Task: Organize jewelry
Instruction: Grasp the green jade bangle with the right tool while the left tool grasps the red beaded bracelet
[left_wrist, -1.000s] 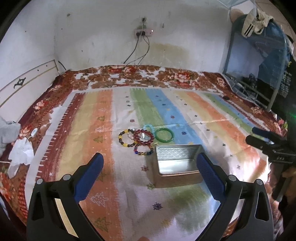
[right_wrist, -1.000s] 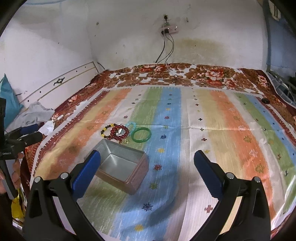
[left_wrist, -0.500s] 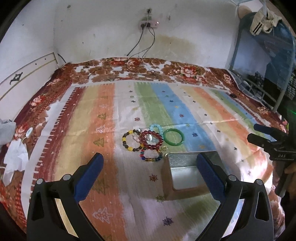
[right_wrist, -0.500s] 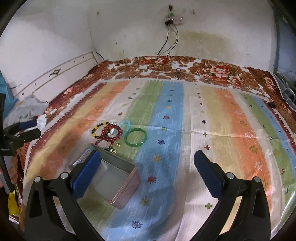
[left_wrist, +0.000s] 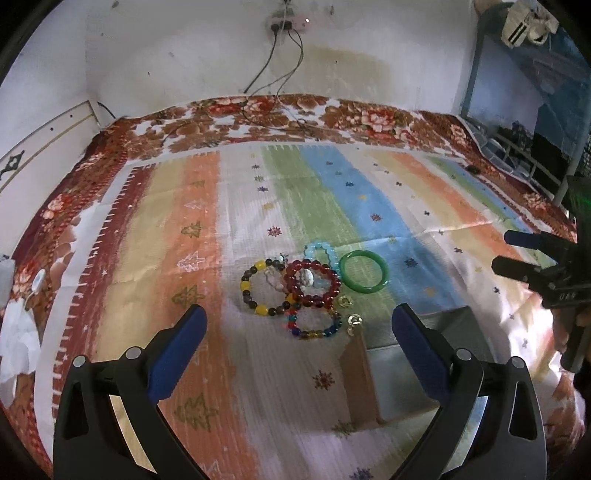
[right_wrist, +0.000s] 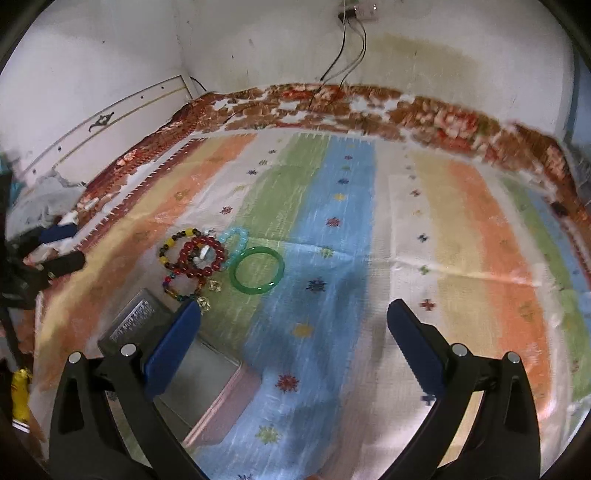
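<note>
Left wrist view: the left tongs (left_wrist: 299, 332) hang above the bed's striped cloth (left_wrist: 177, 236) with blue-padded fingers (left_wrist: 177, 354) spread wide, holding nothing, aimed toward the far wall. Between the fingertips and a little farther off lies the jewelry cluster: a red bead bracelet (left_wrist: 312, 283) overlapping a yellow-and-dark bead bracelet (left_wrist: 264, 287) on its left, a multicoloured bead bracelet (left_wrist: 314, 325) on its near side and a pale blue bracelet (left_wrist: 321, 254) on its far side. A green bangle (left_wrist: 364, 271) lies just right of them. An open metal tin (left_wrist: 399, 373) sits near the right finger, partly hidden by it. The right tongs (left_wrist: 517, 251) show at the far right edge, held off the bed. In the right wrist view the right tongs (right_wrist: 293, 325) are likewise spread wide and empty, with the green bangle (right_wrist: 257, 270) ahead to the left and the tin (right_wrist: 173, 354) behind the left finger.
</note>
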